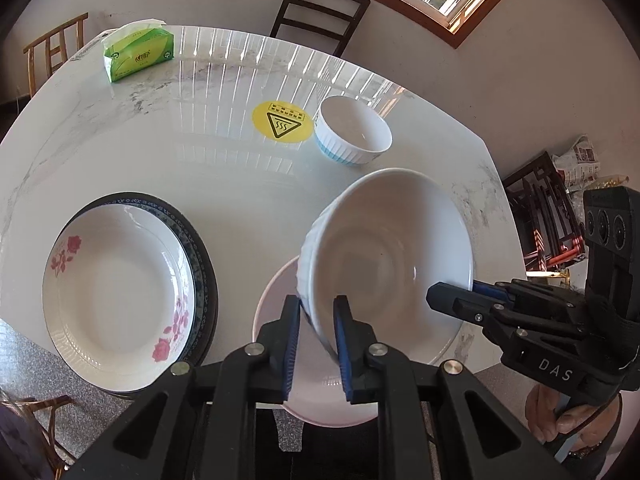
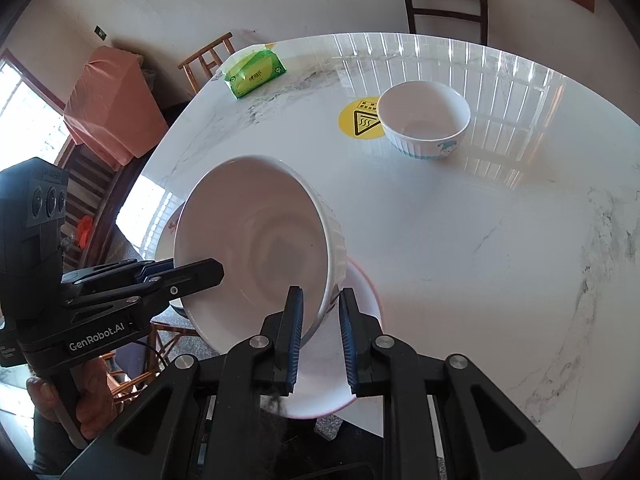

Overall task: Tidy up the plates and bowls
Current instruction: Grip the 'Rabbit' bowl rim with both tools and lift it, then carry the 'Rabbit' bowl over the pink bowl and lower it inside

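The large white ribbed ceramic bowl (image 1: 384,256) hangs tilted on its side just ahead of both tools, its open mouth turned toward the cameras, over a plain white plate (image 1: 352,396) that lies at the near table edge directly beneath the fingertips. The left gripper (image 1: 318,344) is clamped on the bowl's near rim, one blue-padded finger outside the wall and the other inside. In the right wrist view the right gripper (image 2: 320,340) straddles the opposite part of the rim in the same way; its inner pad touches the wall, though whether the outer pad presses the ribbed side is hard to tell, so it seems clamped too. Each tool reaches in from the bowl's flank, roughly level, fingers pointing inward, with the person's bare hand (image 1: 560,416) wrapped around the handle below the right one.

Left of the left gripper, a white rose-patterned plate (image 1: 116,292) sits stacked in a dark blue-rimmed plate (image 1: 202,264). Beyond the held bowl, farther along the white marble table (image 1: 160,160), a small white bowl with a blue-striped base (image 1: 354,130) stands upright just beside a yellow round hot-surface sticker (image 1: 280,122). A green tissue pack (image 1: 138,50) lies at the far edge.
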Demonstrator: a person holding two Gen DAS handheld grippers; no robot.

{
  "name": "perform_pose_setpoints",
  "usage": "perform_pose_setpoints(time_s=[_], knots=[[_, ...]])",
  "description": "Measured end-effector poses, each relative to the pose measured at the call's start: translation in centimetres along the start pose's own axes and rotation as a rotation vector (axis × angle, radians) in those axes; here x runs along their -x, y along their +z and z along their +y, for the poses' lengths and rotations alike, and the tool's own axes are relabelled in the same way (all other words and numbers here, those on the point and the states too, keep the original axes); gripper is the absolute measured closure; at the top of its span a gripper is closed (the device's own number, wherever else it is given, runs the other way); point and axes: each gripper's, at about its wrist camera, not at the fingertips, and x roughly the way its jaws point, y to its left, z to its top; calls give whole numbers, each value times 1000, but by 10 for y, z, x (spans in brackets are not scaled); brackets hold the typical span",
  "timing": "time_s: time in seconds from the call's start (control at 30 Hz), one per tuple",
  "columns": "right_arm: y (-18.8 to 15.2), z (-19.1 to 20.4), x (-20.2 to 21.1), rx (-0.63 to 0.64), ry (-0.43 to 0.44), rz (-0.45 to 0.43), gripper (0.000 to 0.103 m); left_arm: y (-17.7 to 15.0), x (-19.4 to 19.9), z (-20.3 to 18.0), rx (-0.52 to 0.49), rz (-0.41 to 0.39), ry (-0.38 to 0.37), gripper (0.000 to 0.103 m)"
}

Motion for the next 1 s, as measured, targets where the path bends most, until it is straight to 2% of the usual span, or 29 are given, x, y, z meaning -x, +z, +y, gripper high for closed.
perform_pose_setpoints(time_s=[0.5, 1.0], knots=[[-36, -4, -20, -20, 4, 54, 85, -27, -10, -1, -22, 30, 23, 86], [-40, -5, -33, -23, -22, 82, 85, -34, -30, -2, -30, 70, 35, 86]])
